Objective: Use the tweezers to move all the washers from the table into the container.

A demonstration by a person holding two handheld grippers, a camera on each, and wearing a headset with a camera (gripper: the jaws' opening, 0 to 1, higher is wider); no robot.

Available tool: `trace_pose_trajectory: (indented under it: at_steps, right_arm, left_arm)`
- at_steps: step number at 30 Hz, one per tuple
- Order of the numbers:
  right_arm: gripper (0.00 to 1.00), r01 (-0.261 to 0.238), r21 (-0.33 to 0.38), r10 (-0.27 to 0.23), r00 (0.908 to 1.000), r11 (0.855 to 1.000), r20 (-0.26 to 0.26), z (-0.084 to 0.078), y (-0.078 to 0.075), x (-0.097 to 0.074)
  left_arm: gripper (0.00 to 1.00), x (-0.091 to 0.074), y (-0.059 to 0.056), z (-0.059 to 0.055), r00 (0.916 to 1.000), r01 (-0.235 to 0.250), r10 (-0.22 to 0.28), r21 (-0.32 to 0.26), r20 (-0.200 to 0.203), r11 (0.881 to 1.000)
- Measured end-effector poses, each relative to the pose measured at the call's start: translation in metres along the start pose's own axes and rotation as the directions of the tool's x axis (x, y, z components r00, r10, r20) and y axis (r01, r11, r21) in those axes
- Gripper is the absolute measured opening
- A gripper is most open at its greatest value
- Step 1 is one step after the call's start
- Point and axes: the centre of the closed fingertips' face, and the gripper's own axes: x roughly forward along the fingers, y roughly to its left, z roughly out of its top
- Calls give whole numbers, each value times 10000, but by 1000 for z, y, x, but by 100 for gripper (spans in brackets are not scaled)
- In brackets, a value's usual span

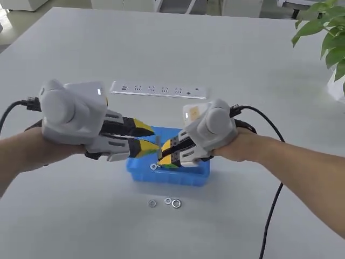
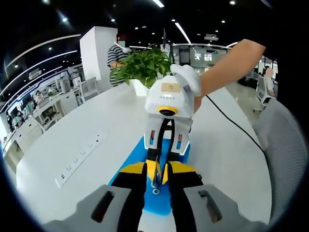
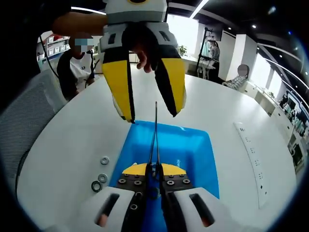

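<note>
Over container [image 1: 172, 178]: right tongs [image 3: 155, 170] pinching tweezers [image 3: 155, 135], left tongs [image 3: 152, 116] spread; washers [image 1: 167, 202] beside, power strip [image 1: 159, 89] behind.

Shiny metal washers [image 1: 167, 201] glint on the smooth, matt table [image 1: 226, 48]; container [image 1: 178, 177], smooth blue plastic; thin tweezers [image 3: 155, 126], bare metal; far power strip [image 1: 159, 89], white plastic.

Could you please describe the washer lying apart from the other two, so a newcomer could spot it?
Find the blue container on the white table. Loose on the table before its near wall, the lone washer sits at the person's left, apart from a nearly touching pair.
</note>
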Motion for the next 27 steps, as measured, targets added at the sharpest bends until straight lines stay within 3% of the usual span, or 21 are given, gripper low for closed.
trace_pose_trajectory:
  at_steps: [9,27]
  right_arm:
    - [9,12,-47,-12,10000,10000,-59,-1,0,0]
    - [12,12,-110,-17,9990,9999,-445,-2,1,-1]
  left_arm:
    - [7,7,-1,0,9995,301,-300,98,-131,9995]
    - [5,11,-4,-1,9984,480,-474,190,-295,9987]
